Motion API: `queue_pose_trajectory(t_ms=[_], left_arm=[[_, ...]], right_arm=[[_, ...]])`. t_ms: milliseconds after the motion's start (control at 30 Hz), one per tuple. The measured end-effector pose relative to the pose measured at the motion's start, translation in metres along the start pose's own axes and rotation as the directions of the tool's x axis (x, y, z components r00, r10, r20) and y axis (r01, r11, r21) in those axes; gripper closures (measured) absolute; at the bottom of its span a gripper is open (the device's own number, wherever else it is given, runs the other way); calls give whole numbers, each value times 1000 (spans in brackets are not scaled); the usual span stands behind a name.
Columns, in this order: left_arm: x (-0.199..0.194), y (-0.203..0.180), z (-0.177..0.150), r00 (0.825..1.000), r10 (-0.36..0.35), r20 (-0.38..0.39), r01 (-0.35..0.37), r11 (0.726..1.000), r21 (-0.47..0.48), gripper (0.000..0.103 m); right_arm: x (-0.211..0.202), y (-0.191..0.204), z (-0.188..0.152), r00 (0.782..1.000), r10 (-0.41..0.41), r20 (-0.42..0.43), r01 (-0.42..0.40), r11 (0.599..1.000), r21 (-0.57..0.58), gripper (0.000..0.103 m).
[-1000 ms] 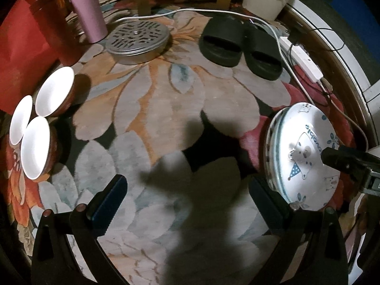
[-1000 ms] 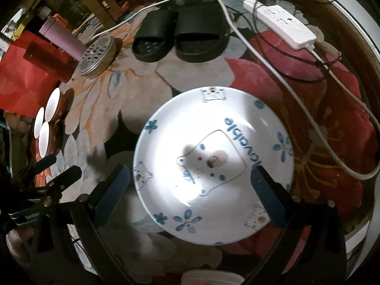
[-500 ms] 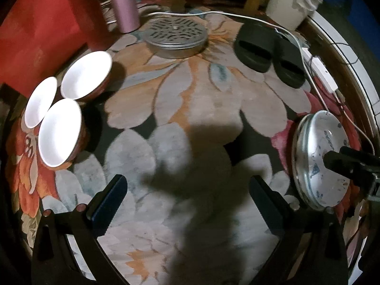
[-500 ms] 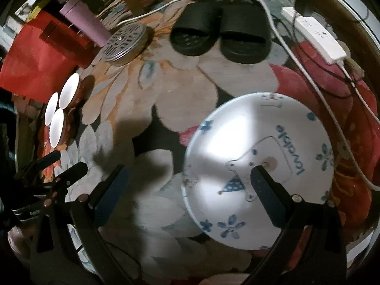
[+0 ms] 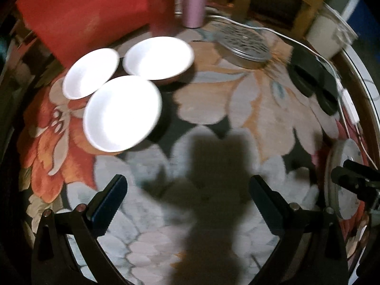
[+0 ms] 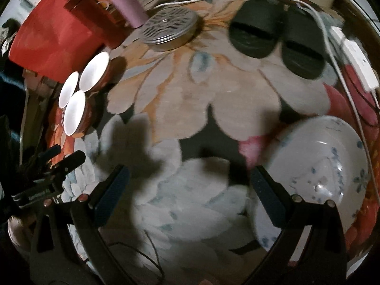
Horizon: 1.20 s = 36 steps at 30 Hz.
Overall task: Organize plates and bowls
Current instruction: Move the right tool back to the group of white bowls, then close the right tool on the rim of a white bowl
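Both hand-held grippers gape wide, empty. Left hand-held gripper (image 5: 187, 204) faces three bowls (image 5: 123, 112) clustered on the rug (image 5: 249, 109); plate (image 6: 315, 173) sits right. We take the nearest bowl's rim squarely, nest it.

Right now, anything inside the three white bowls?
The three white bowls look empty, sitting clustered on the floral rug. Their interiors are overexposed, so small contents could be washed out. What lies beneath them is covered.
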<state>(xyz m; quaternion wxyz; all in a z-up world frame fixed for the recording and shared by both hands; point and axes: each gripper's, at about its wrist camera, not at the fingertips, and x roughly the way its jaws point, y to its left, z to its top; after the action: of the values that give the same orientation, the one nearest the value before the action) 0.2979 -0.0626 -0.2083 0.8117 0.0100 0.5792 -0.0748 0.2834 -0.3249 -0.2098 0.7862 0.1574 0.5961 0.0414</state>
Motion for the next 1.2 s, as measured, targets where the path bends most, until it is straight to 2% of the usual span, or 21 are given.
queue_pose_trajectory(t_ms=[300, 567, 767, 867, 933, 1000, 1067, 1100, 1133, 1167, 1200], left_arm=[[-1, 64, -2, 1000, 24, 18, -22, 992, -121, 1], [3, 117, 0, 999, 37, 27, -31, 979, -204, 1], [14, 152, 12, 999, 9, 49, 5, 963, -268, 1], [23, 163, 22, 999, -16, 49, 30, 954, -297, 4], [28, 165, 30, 998, -39, 48, 52, 952, -301, 14], [33, 161, 39, 997, -54, 53, 67, 957, -282, 18], [39, 157, 45, 996, -66, 54, 78, 963, -259, 27], [43, 152, 48, 997, -70, 45, 78, 967, -242, 42], [47, 150, 50, 997, -71, 34, 77, 970, -232, 60], [52, 147, 52, 997, -72, 18, 74, 973, -220, 66], [58, 143, 55, 998, -66, 5, 66, 976, -206, 67]], right_arm=[[33, 56, 16, 998, 45, -40, -48, 995, -87, 0], [63, 120, 38, 988, 132, -81, -145, 974, -177, 0], [92, 153, 55, 970, 200, -139, -219, 966, -135, 2], [105, 162, 65, 965, 227, -132, -241, 965, -102, 10], [114, 164, 71, 959, 248, -135, -258, 964, -60, 19], [127, 163, 78, 958, 248, -142, -253, 967, -14, 38], [134, 166, 81, 957, 251, -145, -255, 967, -4, 48], [136, 167, 80, 957, 248, -147, -252, 968, -7, 56], [139, 169, 80, 957, 248, -153, -253, 967, -15, 60], [141, 171, 80, 956, 248, -157, -254, 967, -21, 64], [143, 173, 79, 957, 242, -160, -250, 968, -31, 69]])
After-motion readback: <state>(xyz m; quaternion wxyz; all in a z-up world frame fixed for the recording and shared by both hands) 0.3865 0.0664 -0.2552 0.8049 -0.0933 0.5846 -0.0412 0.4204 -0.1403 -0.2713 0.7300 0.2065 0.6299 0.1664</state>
